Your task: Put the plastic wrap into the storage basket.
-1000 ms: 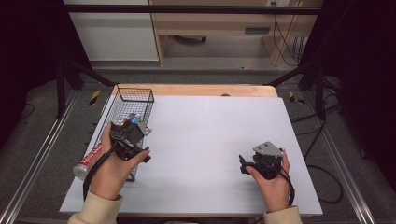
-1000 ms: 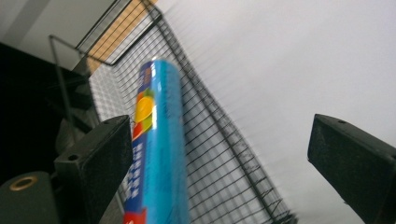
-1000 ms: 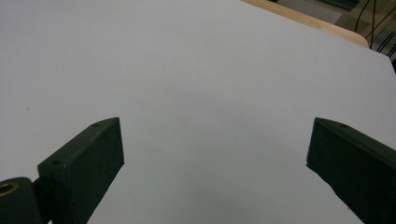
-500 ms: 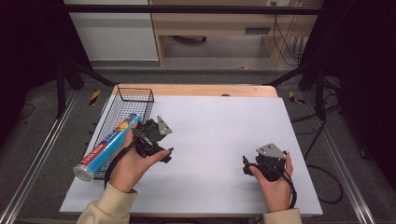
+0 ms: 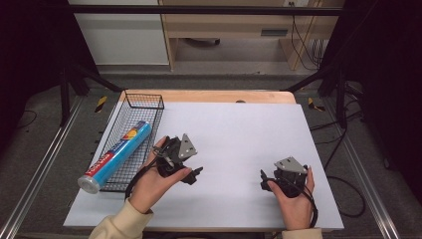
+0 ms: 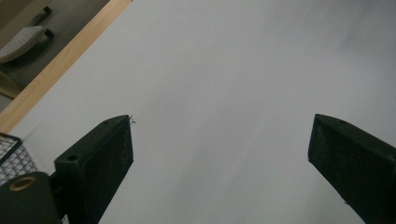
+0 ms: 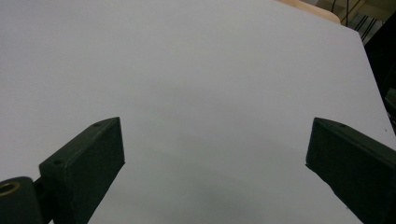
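A blue roll with a red and white label lies slantwise in the black wire basket at the table's left; its silvery near end juts past the basket's near corner. My left gripper is just right of the basket, low over the white table top, apart from the roll. Its jaws stand wide in the left gripper view, left gripper open with bare table between. My right gripper rests near the front right, open and empty, as the right gripper view confirms for the right gripper.
A wooden strip borders the table's far edge. A corner of the basket shows at the lower left of the left gripper view. Metal rails run along both sides of the table, with cables on the floor at the right.
My left gripper has moved right and down, away from the basket, leaving the blue roll lying in it. The right gripper has stayed in place.
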Tool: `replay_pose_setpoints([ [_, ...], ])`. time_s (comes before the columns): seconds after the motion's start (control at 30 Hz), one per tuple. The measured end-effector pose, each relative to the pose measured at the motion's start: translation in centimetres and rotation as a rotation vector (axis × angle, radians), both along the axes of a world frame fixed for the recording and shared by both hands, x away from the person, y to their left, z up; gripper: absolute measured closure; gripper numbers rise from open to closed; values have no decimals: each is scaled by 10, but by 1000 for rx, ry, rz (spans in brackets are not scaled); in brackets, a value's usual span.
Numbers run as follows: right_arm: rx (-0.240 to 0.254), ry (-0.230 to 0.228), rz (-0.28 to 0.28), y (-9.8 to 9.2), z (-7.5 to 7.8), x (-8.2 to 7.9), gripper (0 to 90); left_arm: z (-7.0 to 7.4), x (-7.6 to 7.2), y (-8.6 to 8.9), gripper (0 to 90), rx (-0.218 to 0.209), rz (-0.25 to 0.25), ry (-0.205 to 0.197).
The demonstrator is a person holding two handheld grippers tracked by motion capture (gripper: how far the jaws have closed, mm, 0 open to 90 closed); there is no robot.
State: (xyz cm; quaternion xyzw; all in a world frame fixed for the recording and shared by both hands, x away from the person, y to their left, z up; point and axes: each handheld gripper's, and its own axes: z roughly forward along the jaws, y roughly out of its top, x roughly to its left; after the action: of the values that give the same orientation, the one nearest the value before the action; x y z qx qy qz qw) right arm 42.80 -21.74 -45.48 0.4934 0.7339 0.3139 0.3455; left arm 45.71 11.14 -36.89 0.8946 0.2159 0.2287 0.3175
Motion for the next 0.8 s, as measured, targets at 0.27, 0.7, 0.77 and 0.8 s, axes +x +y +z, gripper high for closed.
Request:
replay_pose_setpoints([
  [0.27,23,-7,-12,-8,2,-6,48,-36,11,-12,59,-102,-102,59],
  [0.7,82,48,9,-24,-8,-8,120,-93,15,2,64,-184,-164,77],
  [0.77,81,32,4,-25,-9,-8,113,-88,11,6,57,-177,-158,35],
  [0.8,83,16,1,-25,-9,-8,108,-85,10,9,56,-191,-149,12],
])
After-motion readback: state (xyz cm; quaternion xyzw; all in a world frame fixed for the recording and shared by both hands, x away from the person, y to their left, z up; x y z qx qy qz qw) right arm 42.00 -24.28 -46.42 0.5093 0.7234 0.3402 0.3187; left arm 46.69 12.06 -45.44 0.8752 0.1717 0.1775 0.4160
